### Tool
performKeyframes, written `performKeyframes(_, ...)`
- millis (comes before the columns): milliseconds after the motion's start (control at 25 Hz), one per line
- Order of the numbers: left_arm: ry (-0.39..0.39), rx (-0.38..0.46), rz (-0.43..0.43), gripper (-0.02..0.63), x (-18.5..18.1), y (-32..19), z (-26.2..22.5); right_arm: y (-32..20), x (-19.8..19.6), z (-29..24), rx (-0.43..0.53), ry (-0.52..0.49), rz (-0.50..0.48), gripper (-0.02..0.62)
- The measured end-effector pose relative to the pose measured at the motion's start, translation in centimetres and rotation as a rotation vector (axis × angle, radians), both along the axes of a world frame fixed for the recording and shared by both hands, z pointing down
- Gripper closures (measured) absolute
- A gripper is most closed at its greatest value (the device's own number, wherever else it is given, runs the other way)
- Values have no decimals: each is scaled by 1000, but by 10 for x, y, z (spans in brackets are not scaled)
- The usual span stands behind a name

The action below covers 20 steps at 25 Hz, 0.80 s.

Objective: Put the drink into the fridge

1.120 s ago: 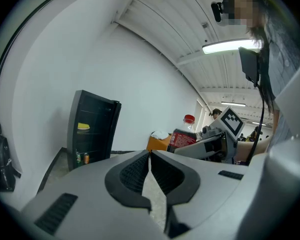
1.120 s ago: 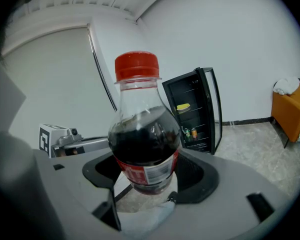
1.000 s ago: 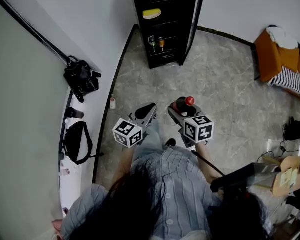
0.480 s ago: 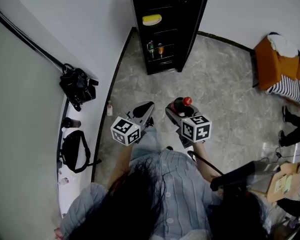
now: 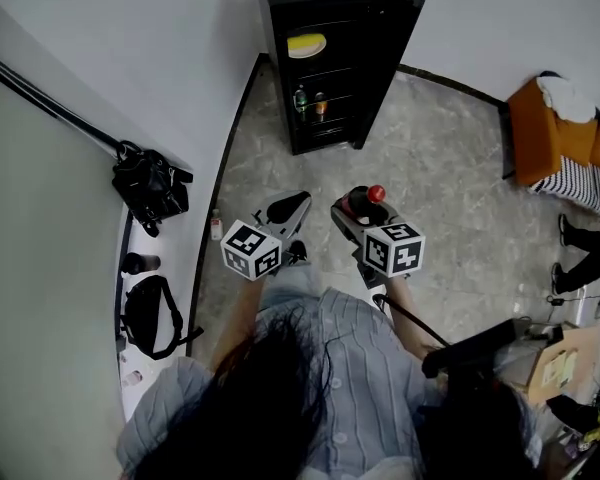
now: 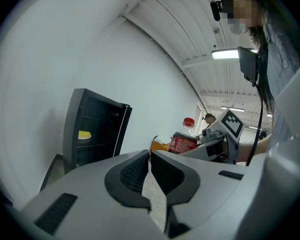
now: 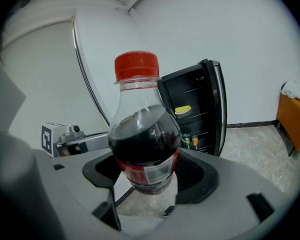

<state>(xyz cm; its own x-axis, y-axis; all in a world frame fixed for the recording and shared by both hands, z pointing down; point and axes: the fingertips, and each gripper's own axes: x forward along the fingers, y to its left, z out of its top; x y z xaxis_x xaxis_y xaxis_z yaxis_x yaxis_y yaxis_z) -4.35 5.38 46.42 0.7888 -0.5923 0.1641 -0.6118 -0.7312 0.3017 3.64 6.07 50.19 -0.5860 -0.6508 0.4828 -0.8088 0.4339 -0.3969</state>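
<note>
A cola bottle (image 7: pixel 142 144) with a red cap (image 5: pixel 376 193) stands upright between the jaws of my right gripper (image 5: pixel 356 211), which is shut on its body. The bottle also shows in the left gripper view (image 6: pixel 183 142), off to the right. My left gripper (image 5: pixel 290 208) is beside the right one, jaws shut (image 6: pixel 150 166) with nothing between them. Ahead on the floor stands the black fridge (image 5: pixel 325 48) with its door (image 5: pixel 400 38) swung open to the right. A yellow item (image 5: pixel 306 44) lies on an upper shelf and two small bottles (image 5: pixel 309 102) stand lower down.
Black bags (image 5: pixel 150 183) lie on a white ledge along the left wall. A small bottle (image 5: pixel 215 228) stands on the floor by that wall. An orange cabinet (image 5: pixel 550 118) with a striped cloth is at the right, someone's shoes (image 5: pixel 570 233) below it.
The fridge has come a little nearer and lower in the head view as the person moved toward it. Both grippers keep their pose, with the bottle still held.
</note>
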Motion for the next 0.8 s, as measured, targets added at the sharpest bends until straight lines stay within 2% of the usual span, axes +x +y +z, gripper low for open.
performKeyframes(480, -14, -1, 69, 598, -43, -75, 3, -77, -40, 3, -6, 5, 65, 290)
performKeyframes(800, -20, -39, 79, 598, -69, -101, 22, -92, -47, 15, -34, 11, 119, 290)
